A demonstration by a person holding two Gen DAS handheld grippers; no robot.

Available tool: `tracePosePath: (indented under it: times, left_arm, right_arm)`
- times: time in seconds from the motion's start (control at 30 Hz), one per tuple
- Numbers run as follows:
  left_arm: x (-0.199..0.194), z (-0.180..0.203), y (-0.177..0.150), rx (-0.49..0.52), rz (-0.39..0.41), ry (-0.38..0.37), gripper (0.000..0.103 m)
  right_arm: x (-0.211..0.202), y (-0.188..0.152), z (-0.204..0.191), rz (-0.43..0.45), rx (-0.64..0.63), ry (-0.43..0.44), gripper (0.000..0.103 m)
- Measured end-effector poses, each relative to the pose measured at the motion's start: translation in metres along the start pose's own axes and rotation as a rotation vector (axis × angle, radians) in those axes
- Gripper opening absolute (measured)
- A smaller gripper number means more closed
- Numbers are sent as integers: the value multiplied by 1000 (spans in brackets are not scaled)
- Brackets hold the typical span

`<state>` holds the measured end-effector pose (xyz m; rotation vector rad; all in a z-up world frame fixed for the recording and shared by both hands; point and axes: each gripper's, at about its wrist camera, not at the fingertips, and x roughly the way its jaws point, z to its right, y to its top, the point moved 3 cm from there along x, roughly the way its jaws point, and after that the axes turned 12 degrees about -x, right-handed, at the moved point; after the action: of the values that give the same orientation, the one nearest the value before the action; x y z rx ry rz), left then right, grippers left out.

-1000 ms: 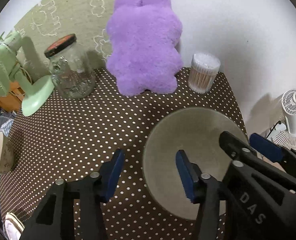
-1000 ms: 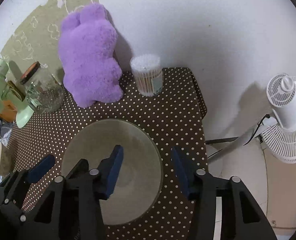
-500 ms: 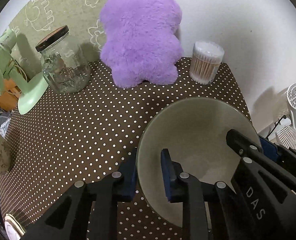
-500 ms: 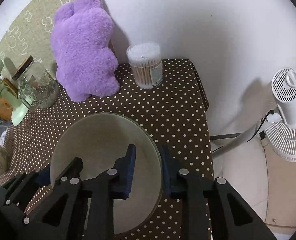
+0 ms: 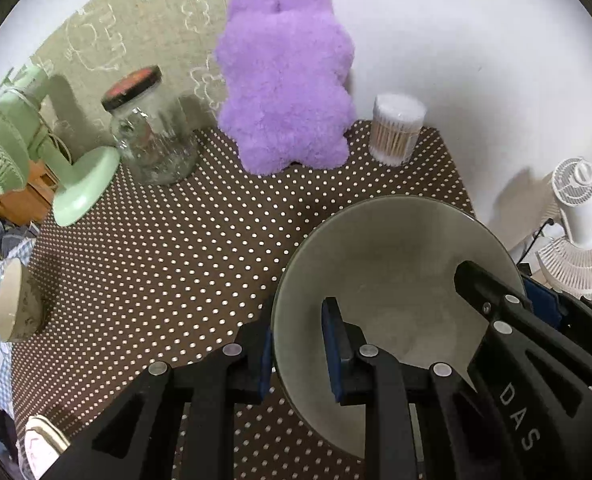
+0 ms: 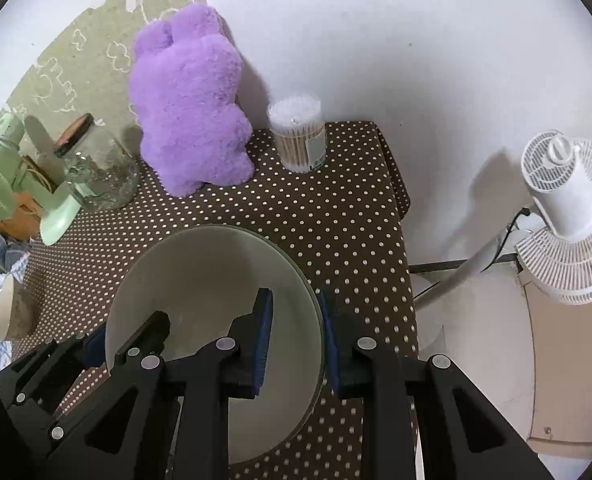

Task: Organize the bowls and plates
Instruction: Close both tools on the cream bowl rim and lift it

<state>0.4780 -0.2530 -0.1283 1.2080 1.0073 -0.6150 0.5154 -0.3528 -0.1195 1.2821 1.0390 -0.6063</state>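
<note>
- Plainly, the desk (image 5: 167, 248) under its brown polka-dot cloth carried everything, set against a white wall.
- At the back stood a purple plush toy (image 5: 285, 80), leaning on the wall, with a green desk fan (image 5: 11, 148) off at the left edge and a white floor fan (image 6: 568, 216) standing beyond the right edge.
- Near the front right corner was the pale bowl (image 5: 388, 264), big and shallow, gripped from both sides.
- On its left rim the left gripper (image 5: 298, 354) had its jaws pinched nearly together, one blue pad outside the wall, one inside.
- On the opposite rim the right gripper (image 6: 296, 344) was clamped the same way.
- Beside the plush sat a glass jar (image 5: 151, 136) with a dark lid, and on the other side a tub of cotton swabs (image 5: 396, 130).
</note>
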Motion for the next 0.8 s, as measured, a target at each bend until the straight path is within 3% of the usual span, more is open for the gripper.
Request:
tracePosePath:
  times: [0.43, 0.8]
  left_arm:
    - [-71, -36, -16, 9, 58, -64, 20]
    - [-110, -93, -51, 22, 57, -94, 20]
  right_arm:
    - [-79, -21, -37, 65, 2, -38, 27]
    - [-123, -61, -95, 73, 12, -69, 27]
